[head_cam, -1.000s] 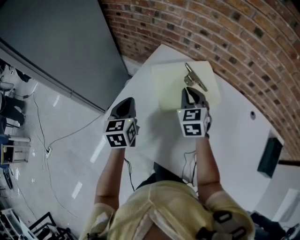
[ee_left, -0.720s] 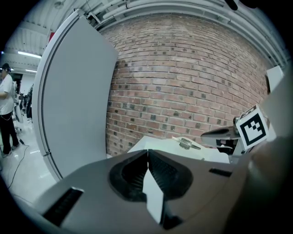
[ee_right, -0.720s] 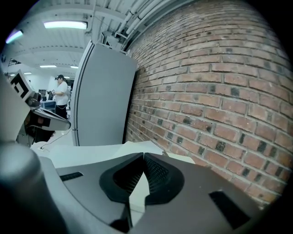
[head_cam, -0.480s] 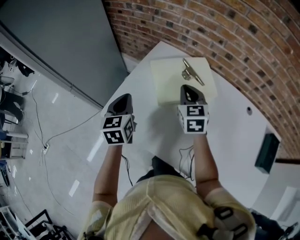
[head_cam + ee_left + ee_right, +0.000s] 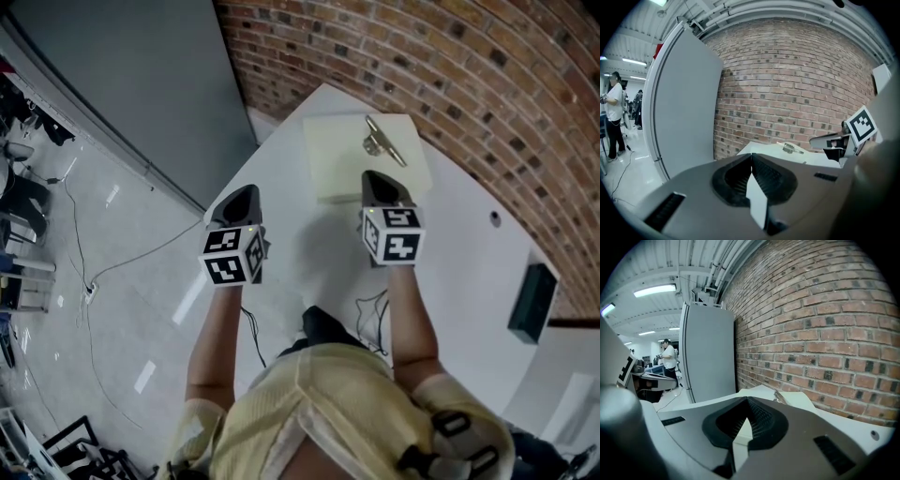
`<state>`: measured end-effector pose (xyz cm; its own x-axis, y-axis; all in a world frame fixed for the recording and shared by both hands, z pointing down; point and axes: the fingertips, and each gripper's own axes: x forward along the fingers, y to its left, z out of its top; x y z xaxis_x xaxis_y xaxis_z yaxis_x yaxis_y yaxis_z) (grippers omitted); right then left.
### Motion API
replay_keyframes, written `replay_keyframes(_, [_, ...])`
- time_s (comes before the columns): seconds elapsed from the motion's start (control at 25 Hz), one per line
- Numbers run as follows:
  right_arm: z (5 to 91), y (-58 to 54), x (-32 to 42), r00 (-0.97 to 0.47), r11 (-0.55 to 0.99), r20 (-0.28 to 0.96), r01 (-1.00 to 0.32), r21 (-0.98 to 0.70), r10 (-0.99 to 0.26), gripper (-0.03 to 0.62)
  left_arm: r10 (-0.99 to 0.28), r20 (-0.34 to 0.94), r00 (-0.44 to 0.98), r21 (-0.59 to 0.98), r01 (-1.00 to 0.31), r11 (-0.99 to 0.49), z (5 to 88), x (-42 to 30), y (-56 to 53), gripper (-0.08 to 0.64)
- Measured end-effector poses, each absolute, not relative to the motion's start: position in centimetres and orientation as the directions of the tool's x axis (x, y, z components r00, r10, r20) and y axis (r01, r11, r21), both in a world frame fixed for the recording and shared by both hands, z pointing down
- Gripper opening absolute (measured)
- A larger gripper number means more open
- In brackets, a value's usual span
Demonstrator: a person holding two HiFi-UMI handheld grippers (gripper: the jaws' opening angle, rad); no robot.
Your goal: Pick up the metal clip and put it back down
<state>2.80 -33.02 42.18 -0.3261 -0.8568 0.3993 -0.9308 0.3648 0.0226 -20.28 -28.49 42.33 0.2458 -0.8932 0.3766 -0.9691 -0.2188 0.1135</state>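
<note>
Since a second ago our right hand-held gripper (image 5: 377, 180) has drawn back a little from the metal clip (image 5: 383, 142), so a wider strip of the pale mat (image 5: 336, 164) now shows between its tip and the clip. Both our forearms reach forward side by side over the white desk (image 5: 469, 272), each hand-held gripper pointing away from us toward the brick wall (image 5: 450, 66), marker cubes facing up. The right one hangs above the near edge of the mat, its jaws pressed together at the tips with nothing between them. The left hand-held gripper (image 5: 246, 192) is held over the desk's left edge, well apart from the mat, and its jaws are likewise pressed together and empty. The clip lies free on the far part of the mat, ahead of the right tip and touching neither gripper. A dark box (image 5: 532, 302) sits well off to the right on the desk.
</note>
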Motion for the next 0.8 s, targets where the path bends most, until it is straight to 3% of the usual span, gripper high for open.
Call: replay_keyframes(0.8, [40.0, -27.5, 2.0, -0.388, 0.414, 0.371, -0.910, -0.009, -0.844, 0.003, -0.906, 0.347, 0.242, 0.111, -0.970, -0.217, 41.1, -20.6, -22.7, 0.005])
